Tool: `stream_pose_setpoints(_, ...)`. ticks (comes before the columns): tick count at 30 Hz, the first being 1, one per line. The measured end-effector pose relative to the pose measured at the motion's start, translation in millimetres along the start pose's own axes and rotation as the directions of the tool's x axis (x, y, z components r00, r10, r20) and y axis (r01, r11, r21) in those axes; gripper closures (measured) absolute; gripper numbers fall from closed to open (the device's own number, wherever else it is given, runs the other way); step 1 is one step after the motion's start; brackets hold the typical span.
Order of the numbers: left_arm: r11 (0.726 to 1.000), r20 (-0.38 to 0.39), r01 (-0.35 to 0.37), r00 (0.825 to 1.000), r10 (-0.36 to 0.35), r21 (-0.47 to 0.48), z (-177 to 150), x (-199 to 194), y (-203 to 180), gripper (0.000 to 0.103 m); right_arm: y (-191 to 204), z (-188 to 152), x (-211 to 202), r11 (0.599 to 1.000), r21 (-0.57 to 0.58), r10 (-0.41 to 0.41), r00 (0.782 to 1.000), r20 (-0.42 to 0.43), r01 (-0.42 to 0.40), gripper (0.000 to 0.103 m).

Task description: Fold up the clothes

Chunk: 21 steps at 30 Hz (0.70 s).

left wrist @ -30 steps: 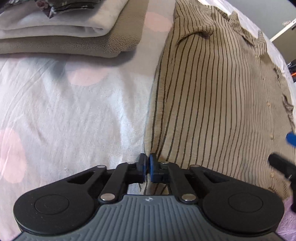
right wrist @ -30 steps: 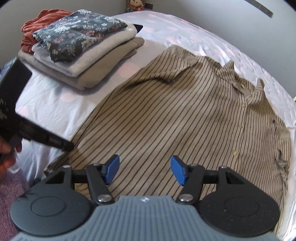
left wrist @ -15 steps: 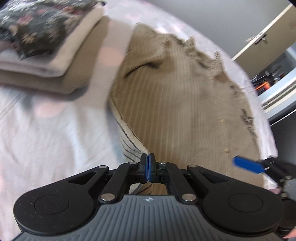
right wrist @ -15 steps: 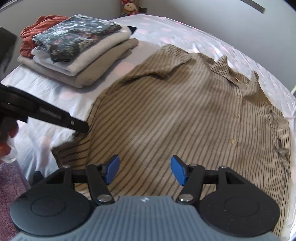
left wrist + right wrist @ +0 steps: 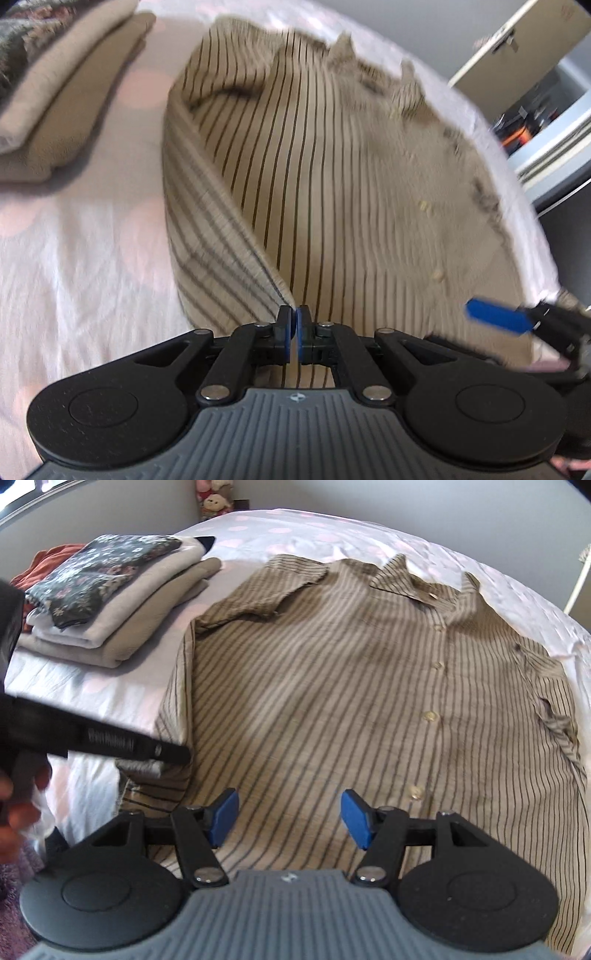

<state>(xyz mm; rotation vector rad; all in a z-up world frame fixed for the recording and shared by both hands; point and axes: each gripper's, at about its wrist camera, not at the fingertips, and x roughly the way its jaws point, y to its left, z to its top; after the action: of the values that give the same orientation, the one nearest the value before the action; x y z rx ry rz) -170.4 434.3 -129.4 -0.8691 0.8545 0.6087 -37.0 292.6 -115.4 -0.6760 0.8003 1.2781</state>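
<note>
Left gripper (image 5: 294,325), black with blue pads, is pinched tight on the side hem of the beige short-sleeved shirt with dark pinstripes (image 5: 332,177), lifting that edge so it folds over toward the shirt's middle. Right gripper (image 5: 288,821) hovers over the lower front of the shirt (image 5: 351,686), jaws wide apart, gripping nothing. Shirt lies spread, buttons up, across the white bed sheet with pale pink dots (image 5: 110,698). Right wrist view alone shows the whole collar and a stack of folded clothes (image 5: 110,602), floral piece on top, toward the sheet's far left corner. Left wrist view alone shows an open wardrobe door (image 5: 517,40).
</note>
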Motion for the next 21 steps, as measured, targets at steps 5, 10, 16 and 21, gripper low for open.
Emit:
stream_pose_setpoints(5,1.000,-0.033,0.010,0.999,-0.011,-0.028,-12.7,-4.0,0.6,0.057,-9.4,-2.3,2.7,0.999,0.031,0.007,1.000,-0.002,-0.007,0.039)
stream_pose_setpoints(10,0.997,-0.009,0.038,0.999,-0.039,-0.072,-24.5,-27.9,4.2,0.055,-8.5,-2.1,0.3,0.999,0.038,0.010,0.999,0.033,-0.011,0.038)
stream_pose_setpoints(16,0.997,0.038,0.029,0.999,-0.026,-0.069,-30.9,-61.9,2.1,0.051,-0.2,-2.3,-3.8,0.999,0.033,0.037,0.998,0.050,-0.038,0.039)
stream_pose_setpoints(21,0.997,0.113,-0.014,0.993,0.023,-0.080,-31.5,-90.4,8.5,0.051,14.5,0.2,-6.2,0.998,0.012,0.064,0.996,0.059,-0.065,0.039)
